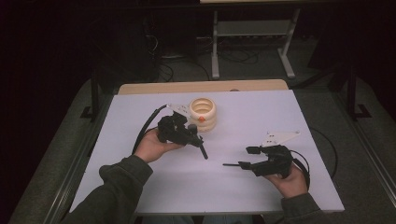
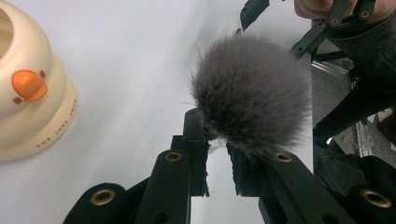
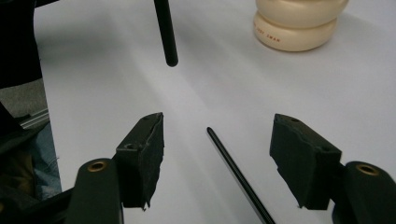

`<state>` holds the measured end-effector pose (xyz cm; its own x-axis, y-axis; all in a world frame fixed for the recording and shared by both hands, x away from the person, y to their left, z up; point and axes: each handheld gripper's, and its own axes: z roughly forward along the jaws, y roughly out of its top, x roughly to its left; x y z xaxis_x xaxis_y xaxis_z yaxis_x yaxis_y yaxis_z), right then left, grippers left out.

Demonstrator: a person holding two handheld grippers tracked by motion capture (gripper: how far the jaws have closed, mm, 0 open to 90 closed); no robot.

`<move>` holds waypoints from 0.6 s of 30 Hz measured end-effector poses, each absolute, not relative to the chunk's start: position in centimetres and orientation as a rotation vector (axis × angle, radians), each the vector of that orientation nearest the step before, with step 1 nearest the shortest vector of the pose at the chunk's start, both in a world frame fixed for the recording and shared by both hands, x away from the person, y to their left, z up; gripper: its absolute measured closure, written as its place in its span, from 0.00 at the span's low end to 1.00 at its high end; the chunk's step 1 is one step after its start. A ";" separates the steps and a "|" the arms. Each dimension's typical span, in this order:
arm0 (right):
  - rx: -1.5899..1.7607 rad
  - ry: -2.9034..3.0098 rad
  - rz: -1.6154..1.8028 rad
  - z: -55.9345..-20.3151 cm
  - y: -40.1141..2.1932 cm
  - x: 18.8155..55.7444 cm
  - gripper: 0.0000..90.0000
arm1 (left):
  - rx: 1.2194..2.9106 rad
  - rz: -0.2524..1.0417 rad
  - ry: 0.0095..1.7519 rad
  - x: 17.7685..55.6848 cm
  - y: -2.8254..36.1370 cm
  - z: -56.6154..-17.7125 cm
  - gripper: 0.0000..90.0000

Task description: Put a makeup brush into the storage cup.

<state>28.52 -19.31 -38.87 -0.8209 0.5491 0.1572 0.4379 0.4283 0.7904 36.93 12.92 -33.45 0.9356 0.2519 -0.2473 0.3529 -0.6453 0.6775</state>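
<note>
Here, nearest me, the right gripper [image 1: 247, 157] has its jaws spread, with a thin black stick [image 3: 233, 177] loose between them over the bench [image 1: 280, 116]. Farther off, the left gripper [image 1: 189, 133] pinches the fluffy brush [image 2: 252, 93] just under its head. That leaves the handle free, I judge, for dropping it into the cream holder [image 1: 202, 113] beyond.

In the left gripper view the brush [image 2: 252, 93] head is hiding the spot where the jaws are meeting its handle, and the cream holder [image 2: 28, 88] is running off the left edge. In the right gripper view the thin rod [image 3: 238, 175] is running off the bottom edge, the handle [image 3: 166, 32] off the top, and the holder's small lettering is staying unreadable.
</note>
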 end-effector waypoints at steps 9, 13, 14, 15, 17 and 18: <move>0.916 2.526 1.344 -39.0 -20.2 28.5 0.36 | 2.307 -0.166 0.434 37.9 12.6 -32.6 0.86; 0.929 2.513 1.343 -39.0 -20.7 28.5 0.35 | 2.319 -0.164 0.422 38.3 12.4 -32.0 0.86; 0.928 2.510 1.345 -39.0 -20.8 28.5 0.35 | 2.310 -0.167 0.429 38.4 12.2 -32.0 0.86; 0.933 2.507 1.345 -38.9 -20.9 28.4 0.35 | 2.313 -0.166 0.427 38.5 12.2 -31.8 0.86; 0.942 2.500 1.345 -38.9 -21.2 28.4 0.35 | 2.315 -0.161 0.424 38.7 12.0 -31.6 0.86; 0.945 2.497 1.343 -39.0 -21.3 28.4 0.35 | 2.316 -0.160 0.423 38.8 12.0 -31.5 0.86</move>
<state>28.39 -21.26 -38.95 -0.7896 0.5937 0.1552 0.4568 0.3998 0.7947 38.79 11.97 -31.48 0.9372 0.2528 -0.2403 0.3486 -0.6547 0.6707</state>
